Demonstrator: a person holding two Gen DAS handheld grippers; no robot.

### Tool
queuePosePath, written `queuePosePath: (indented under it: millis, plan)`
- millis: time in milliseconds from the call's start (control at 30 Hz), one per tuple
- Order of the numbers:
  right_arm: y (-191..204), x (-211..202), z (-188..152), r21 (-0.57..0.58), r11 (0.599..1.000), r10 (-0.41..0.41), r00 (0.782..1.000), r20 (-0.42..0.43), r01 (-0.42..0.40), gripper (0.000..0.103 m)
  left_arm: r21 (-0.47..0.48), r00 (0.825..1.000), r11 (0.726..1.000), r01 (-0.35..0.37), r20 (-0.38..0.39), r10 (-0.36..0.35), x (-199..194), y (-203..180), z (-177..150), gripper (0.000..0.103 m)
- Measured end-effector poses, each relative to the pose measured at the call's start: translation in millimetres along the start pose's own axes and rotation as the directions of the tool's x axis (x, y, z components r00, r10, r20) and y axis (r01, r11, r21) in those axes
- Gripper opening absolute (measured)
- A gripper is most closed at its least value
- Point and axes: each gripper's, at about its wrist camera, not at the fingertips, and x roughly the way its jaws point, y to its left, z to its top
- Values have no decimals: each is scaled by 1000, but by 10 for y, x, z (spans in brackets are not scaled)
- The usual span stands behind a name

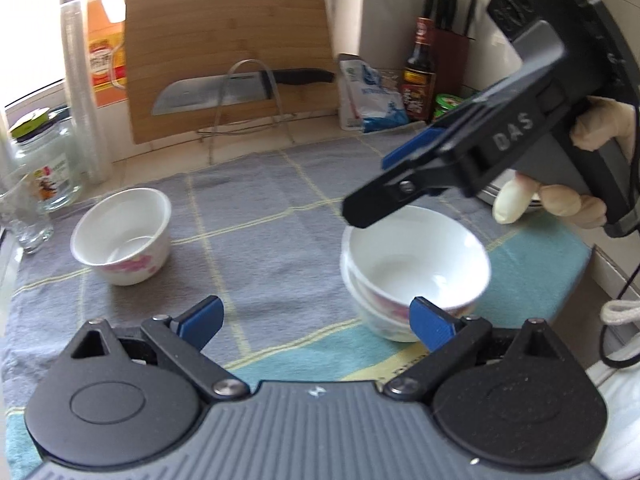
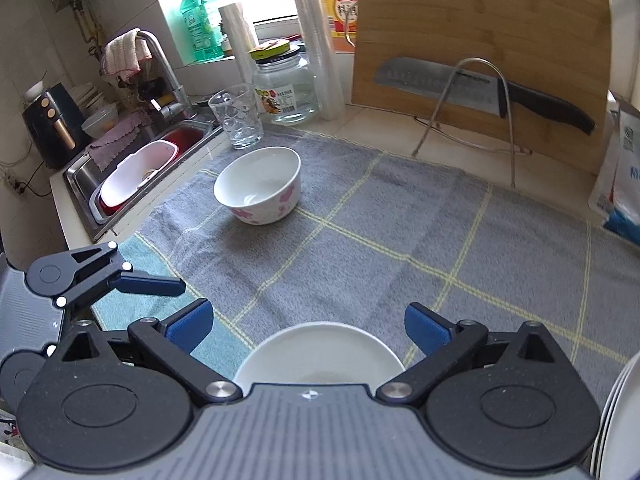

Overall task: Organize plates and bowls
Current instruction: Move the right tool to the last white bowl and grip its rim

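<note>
Two white bowls with pink flowers sit nested as a stack [image 1: 416,268] on the grey checked towel [image 1: 260,208]. My left gripper [image 1: 318,322] is open just in front of the stack, its right pad near the stack's side and nothing between the pads. My right gripper [image 1: 366,188], held in a gloved hand, hovers open over the stack's far rim. In the right wrist view the right gripper [image 2: 308,326] stands wide above the top bowl [image 2: 320,354] without touching it. A third flowered bowl [image 2: 260,188] stands alone further left on the towel [image 2: 400,220]. One left finger [image 2: 152,284] shows at the left.
A bamboo cutting board [image 2: 480,40] and a knife [image 2: 440,80] rest in a wire rack at the back. A drinking glass [image 2: 236,120] and a jar [image 2: 288,88] stand near the sink [image 2: 136,168]. White plates [image 2: 624,412] sit at the right edge. Bottles and a bag [image 1: 372,96] line the back right.
</note>
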Motion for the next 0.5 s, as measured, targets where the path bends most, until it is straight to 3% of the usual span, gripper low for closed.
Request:
queuePosePath:
  millis: [200,367,500]
  plan:
    - [152,163,226,-86,996,-4,1000,-14,3,103,-50,991,991,-123,38,125,49,364,22,99]
    - [248,342,469,-150,989,2,1000,-27,-6,103,-94,969,968,-233,60,239,205,654,34,99]
    - [305,530,674,-196,980,7,999,-39,-14,103,-120,962,959,-258,58,266,361,863,18,99]
